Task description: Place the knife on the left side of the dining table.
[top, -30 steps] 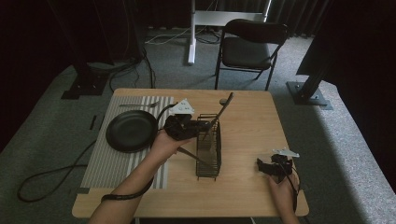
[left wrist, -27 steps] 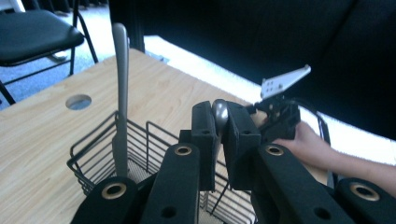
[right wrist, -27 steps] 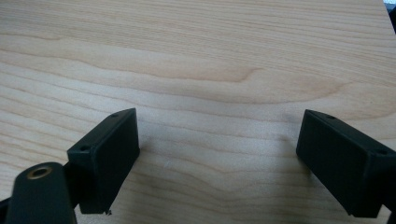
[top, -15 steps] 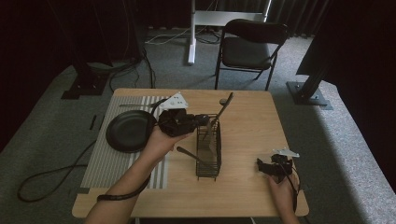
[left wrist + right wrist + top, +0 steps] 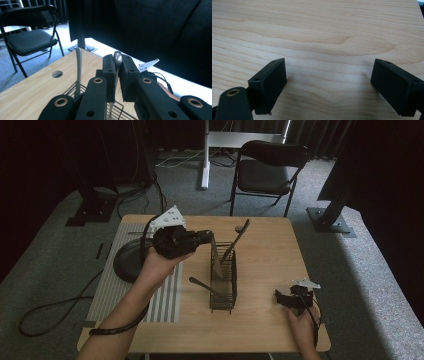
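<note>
Two jaws of your left gripper (image 5: 117, 75) are clamped on a slim silver metal utensil (image 5: 216, 260), probably a knife, though the high view is too coarse to be sure. It hangs into the black wire cutlery caddy (image 5: 223, 292) mid-table. It looks light, stiff and slick, so grip the handle squarely. Your right gripper (image 5: 329, 85) rests spread wide over bare wooden tabletop (image 5: 324, 32), holding nothing.

A silver utensil (image 5: 117, 58) stands upright over a black wire caddy (image 5: 223, 279) holding other utensils.
</note>
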### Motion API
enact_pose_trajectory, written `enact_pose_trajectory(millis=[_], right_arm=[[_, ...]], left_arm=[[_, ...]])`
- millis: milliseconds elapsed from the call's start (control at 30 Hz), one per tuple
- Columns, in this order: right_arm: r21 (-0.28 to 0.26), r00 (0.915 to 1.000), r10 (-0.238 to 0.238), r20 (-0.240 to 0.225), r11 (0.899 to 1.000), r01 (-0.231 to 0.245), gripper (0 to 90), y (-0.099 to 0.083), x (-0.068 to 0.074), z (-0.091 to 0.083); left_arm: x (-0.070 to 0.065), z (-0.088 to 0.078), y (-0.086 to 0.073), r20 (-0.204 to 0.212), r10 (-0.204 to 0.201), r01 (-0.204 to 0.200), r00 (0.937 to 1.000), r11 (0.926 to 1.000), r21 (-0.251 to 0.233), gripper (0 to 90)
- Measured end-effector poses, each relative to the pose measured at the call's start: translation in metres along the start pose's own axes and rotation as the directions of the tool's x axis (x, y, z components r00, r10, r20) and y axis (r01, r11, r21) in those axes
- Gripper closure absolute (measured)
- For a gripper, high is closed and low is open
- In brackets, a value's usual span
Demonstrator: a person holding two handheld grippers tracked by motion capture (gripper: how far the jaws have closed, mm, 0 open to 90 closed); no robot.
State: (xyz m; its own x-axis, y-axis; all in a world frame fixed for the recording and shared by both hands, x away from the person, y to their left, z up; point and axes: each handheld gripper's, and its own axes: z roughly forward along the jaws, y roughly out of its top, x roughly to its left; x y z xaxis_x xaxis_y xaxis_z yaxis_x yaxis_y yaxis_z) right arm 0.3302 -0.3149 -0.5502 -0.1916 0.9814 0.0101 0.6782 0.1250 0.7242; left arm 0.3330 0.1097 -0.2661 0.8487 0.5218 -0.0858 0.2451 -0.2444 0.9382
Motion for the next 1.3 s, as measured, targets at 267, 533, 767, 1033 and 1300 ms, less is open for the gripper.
enact_pose_trajectory(millis=[267,533,767,1033,1300], right_arm=[[-0.001,1.0000,0.000,0.000,1.000,0.000,12.3,0.000,0.000,0.000],[0.000,1.0000,-0.001,0.000,1.000,0.001,12.3,0.000,0.000,0.000],[0.000,1.0000,-0.001,0.001,1.000,0.001,12.3,0.000,0.000,0.000],[0.001,1.0000,0.001,0.000,1.000,-0.001,12.3,0.000,0.000,0.000],[0.001,1.0000,0.001,0.000,1.000,-0.001,12.3,0.000,0.000,0.000]], left_arm=[[0.008,-0.025,0.003,-0.046,-0.004,0.003,0.9989,0.9997,-0.025,84.0],[0.016,-0.042,-0.006,-0.097,-0.025,0.022,0.9950,0.9992,-0.032,84.0],[0.024,-0.055,-0.024,-0.157,-0.038,0.036,0.9869,0.9992,-0.016,84.0],[0.042,-0.071,-0.054,-0.205,-0.103,0.102,0.9733,0.9947,-0.013,84.0],[0.061,-0.078,-0.089,-0.250,-0.173,0.179,0.9525,0.9839,-0.002,84.0]])
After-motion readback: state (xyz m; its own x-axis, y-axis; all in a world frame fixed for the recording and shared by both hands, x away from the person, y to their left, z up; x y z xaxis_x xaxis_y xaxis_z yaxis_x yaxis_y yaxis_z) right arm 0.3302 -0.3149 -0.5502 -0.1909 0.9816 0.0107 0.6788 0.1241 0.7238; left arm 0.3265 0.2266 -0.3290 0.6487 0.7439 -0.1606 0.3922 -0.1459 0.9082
